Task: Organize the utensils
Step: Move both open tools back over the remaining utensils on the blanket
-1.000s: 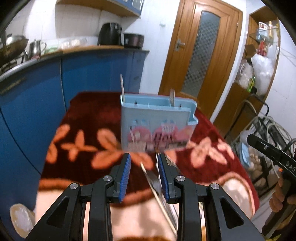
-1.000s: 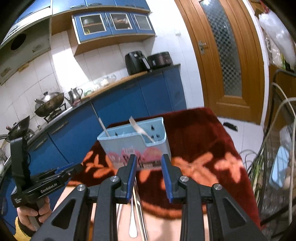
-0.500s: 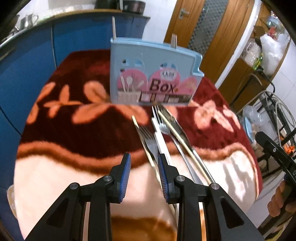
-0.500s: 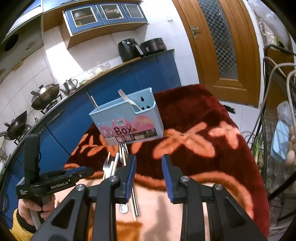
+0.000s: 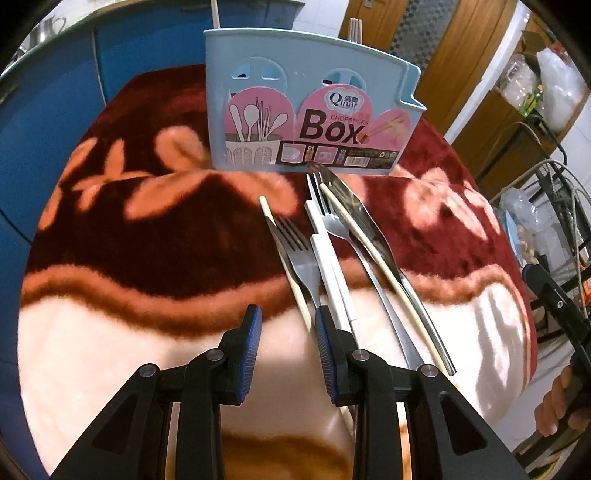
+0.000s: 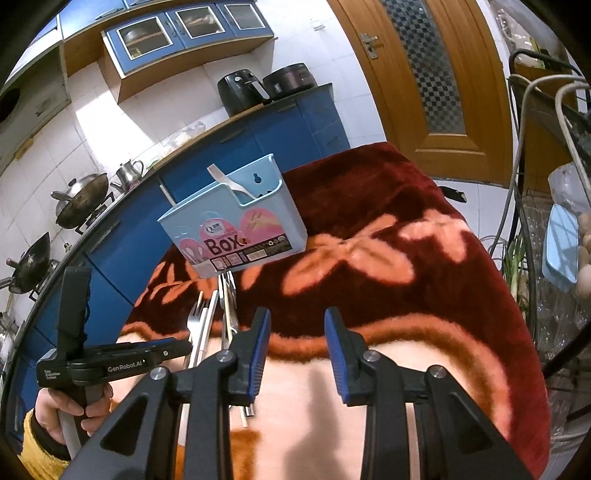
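1. While the left gripper (image 5: 286, 332) hangs with its fingers (image 5: 252, 334) released and empty above the near edge of the table (image 5: 110, 332), the loose utensils (image 5: 332, 240) lie bunched in front of the holder box (image 5: 310, 107), which stands toward the far edge.
2. The right gripper (image 6: 297, 339) is likewise spread and holds nothing; it hovers to the right of the bunch.
3. Risk: the near fork (image 5: 301, 254), a chopstick (image 5: 284, 258) and a white handle (image 5: 328, 266) overlap or touch. A closing grasp probably catches two items at once, or drags a neighbour along.
4. Risk: the table is covered by a plush blanket (image 5: 129, 229). Thin handles likely sink into the pile, so the fingers may slip off or pinch fabric.
5. Risk: the holder box looks light and already carries a fork (image 6: 227, 181) and a stick (image 5: 215, 13). A hard insertion may tip or shove it.
6. Legible writing: the box label reads "Qinur", "CHOPSTICKS" and "Box". The left gripper body, seen from the right wrist view, reads "GenRobot.AI". Smaller print is unreadable.
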A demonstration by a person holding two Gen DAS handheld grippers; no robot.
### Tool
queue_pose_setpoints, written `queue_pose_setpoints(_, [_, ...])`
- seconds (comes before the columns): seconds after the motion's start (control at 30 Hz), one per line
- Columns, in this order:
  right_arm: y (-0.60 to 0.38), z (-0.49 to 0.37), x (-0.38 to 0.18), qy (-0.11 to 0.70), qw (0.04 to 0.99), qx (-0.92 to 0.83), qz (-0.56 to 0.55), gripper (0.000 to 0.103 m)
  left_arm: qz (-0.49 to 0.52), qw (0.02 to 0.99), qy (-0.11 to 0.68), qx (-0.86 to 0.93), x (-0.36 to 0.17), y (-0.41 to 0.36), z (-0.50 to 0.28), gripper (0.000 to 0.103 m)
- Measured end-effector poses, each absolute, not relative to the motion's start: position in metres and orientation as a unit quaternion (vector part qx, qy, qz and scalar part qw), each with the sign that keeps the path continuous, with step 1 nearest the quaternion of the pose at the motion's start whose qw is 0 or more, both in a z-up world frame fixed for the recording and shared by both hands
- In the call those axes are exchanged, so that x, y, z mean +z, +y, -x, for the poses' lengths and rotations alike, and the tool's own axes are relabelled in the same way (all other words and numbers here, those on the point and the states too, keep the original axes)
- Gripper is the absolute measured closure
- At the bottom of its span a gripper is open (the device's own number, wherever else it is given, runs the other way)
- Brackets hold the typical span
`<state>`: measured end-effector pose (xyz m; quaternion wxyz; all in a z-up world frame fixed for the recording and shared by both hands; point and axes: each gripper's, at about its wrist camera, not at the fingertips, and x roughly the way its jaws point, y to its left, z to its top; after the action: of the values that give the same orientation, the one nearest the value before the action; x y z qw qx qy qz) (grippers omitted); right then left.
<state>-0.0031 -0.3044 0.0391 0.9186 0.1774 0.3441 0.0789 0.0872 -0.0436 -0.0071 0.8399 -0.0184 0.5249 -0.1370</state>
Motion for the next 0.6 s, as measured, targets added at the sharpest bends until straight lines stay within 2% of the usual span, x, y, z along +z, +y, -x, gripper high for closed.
queue_pose_setpoints(0.6, [-0.3124,0.0046,0.0311,0.347,0.915,0.079,-0.192,0.069,-0.003,0.827,0.546,-0.138,-0.0106,-0.0442,-0.0913,0.073])
